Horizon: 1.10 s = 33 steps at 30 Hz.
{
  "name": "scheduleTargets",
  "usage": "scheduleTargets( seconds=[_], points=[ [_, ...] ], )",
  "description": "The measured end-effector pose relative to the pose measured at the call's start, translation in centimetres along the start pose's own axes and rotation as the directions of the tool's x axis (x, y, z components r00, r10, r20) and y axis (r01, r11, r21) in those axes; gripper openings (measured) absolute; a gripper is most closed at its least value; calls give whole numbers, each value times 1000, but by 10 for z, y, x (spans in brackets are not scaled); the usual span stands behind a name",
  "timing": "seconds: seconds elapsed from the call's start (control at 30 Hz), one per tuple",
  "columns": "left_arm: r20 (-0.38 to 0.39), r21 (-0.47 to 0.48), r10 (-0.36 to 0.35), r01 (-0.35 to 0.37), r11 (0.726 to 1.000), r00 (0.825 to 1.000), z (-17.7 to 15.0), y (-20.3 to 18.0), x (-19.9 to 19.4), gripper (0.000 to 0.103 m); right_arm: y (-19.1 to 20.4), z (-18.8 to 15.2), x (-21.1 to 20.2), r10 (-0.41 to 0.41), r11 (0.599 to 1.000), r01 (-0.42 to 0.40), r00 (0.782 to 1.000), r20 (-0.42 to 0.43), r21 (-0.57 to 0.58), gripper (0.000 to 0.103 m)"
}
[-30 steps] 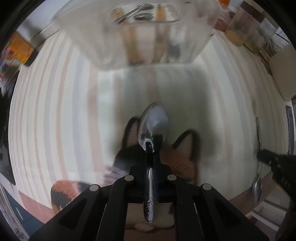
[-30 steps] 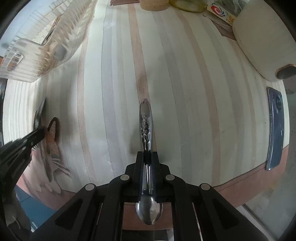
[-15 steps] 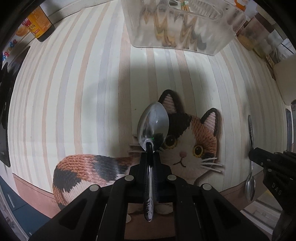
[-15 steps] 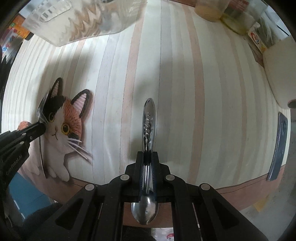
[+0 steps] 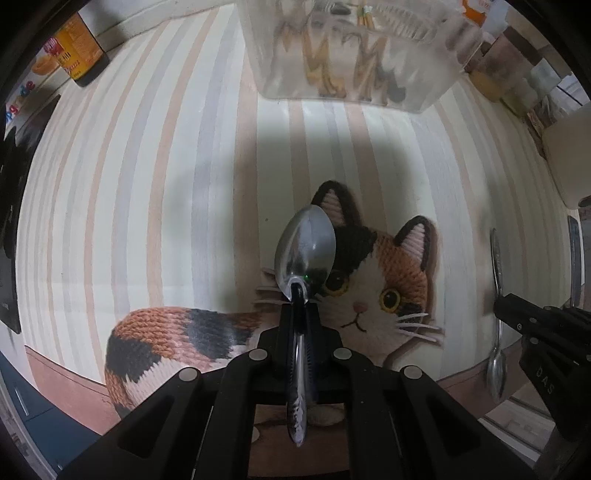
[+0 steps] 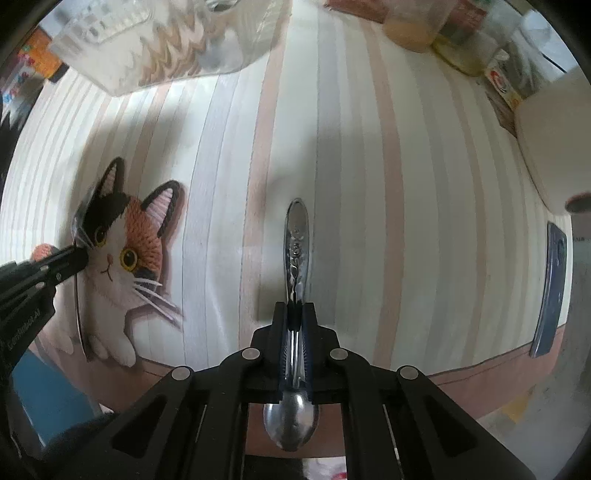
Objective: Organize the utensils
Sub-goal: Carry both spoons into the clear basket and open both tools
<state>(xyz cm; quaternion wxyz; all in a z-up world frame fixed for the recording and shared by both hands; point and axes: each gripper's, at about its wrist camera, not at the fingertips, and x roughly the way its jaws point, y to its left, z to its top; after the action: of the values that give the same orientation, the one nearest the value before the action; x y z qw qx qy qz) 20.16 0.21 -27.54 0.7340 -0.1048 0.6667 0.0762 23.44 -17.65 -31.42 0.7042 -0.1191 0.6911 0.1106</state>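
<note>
**Spoons held in both grippers, bin not yet reached**

The left spoon (image 5: pixel 305 251) sits pinched by its neck in the left gripper (image 5: pixel 298 310), jaws closed tight on it, bowl pointing to 12 o'clock above the cat mat (image 5: pixel 388 291). The right spoon (image 6: pixel 296 243) is clamped the other way round in the right gripper (image 6: pixel 294 314), jaws closed on the stem, handle forward and bowl back toward 6 o'clock.

Risk, as I judge it: each grip is a thin pinch on smooth metal, so a spoon could pivot or slip on a tilt toward the bin (image 5: pixel 354 55) at 12 o'clock. The grippers are near each other and could knock together.

The left view shows the bin's contents dimly and a bottle (image 5: pixel 79 55) at 10 o'clock. Only the right view shows the jars (image 6: pixel 413 26) at 1 o'clock and a dark flat item (image 6: pixel 552 291) at 3 o'clock on the counter (image 6: pixel 369 147).
</note>
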Motion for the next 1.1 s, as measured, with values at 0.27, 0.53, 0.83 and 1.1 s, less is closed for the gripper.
scheduleTargets(
  seconds=[0.27, 0.53, 0.83, 1.1],
  points=[
    [91, 19, 8, -10, 1000, 996, 7, -1, -35, 1, -14, 0, -28, 123, 989, -127, 991, 50, 80, 0],
    [64, -35, -11, 14, 999, 998, 1, 18, -26, 1, -14, -18, -13, 137, 988, -131, 988, -73, 84, 37],
    [68, -72, -11, 16, 997, 998, -4, 36, -31, 1, 18, -29, -5, -19, 1000, 19, 1000, -5, 8, 6],
    [116, -67, -4, 12, 998, 993, -6, 38, -53, 1, 4, -27, -42, 60, 995, -67, 994, 89, 74, 6]
  ],
)
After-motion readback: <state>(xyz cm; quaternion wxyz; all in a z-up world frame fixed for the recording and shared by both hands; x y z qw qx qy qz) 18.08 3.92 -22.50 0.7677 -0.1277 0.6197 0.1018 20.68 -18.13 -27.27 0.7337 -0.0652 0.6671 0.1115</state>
